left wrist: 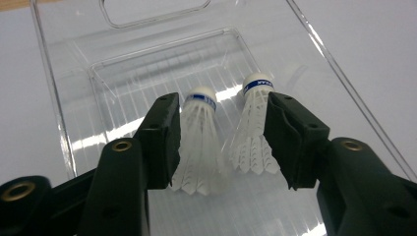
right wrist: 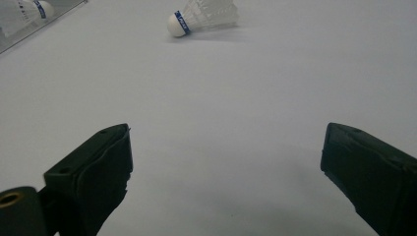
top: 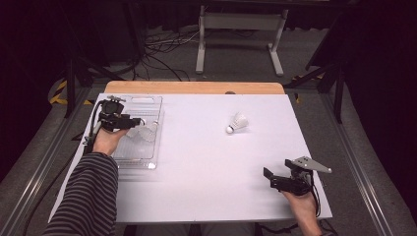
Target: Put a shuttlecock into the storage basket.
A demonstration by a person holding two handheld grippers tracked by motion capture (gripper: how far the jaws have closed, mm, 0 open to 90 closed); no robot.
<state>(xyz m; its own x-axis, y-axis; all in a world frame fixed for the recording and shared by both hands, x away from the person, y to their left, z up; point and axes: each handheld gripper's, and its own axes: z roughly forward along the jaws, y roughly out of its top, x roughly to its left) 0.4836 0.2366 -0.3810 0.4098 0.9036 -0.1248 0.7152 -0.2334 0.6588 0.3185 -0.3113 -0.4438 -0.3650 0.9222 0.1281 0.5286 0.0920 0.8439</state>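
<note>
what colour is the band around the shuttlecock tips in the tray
Blue, on the white shuttlecocks; clearest in the left gripper view.

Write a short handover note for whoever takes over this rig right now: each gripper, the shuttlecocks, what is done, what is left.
Left gripper: open over the clear tray, jaws flanking two shuttlecocks lying in it, not pressing them.
Right gripper: open, holding nothing, resting over the table near its right front corner.
Done: two shuttlecocks in the tray.
Left: one loose shuttlecock lies on the table, likely next for the tray.
</note>
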